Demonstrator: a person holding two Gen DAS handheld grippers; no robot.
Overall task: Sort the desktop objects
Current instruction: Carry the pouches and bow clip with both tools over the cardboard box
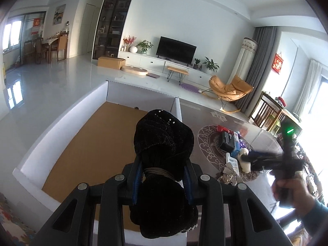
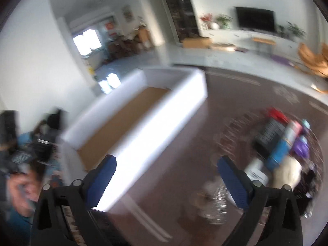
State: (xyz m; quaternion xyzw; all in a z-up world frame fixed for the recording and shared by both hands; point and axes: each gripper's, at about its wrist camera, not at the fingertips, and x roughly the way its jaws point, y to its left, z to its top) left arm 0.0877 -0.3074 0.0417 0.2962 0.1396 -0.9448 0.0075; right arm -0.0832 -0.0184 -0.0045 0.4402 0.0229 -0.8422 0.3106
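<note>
My left gripper is shut on a black velvet scrunchie with small beads, held above the right edge of a white open box with a brown floor. My right gripper is open and empty, above the dark table between the box and a pile of objects; this view is blurred. The right gripper also shows in the left wrist view, over the pile. The pile holds a black box, a blue box, a white bottle, a white plush and a silvery clip.
The dark brown table has a round pale pattern under the pile. A patterned cushion lies at the lower left. The living room floor, TV unit and an orange chair lie beyond the table.
</note>
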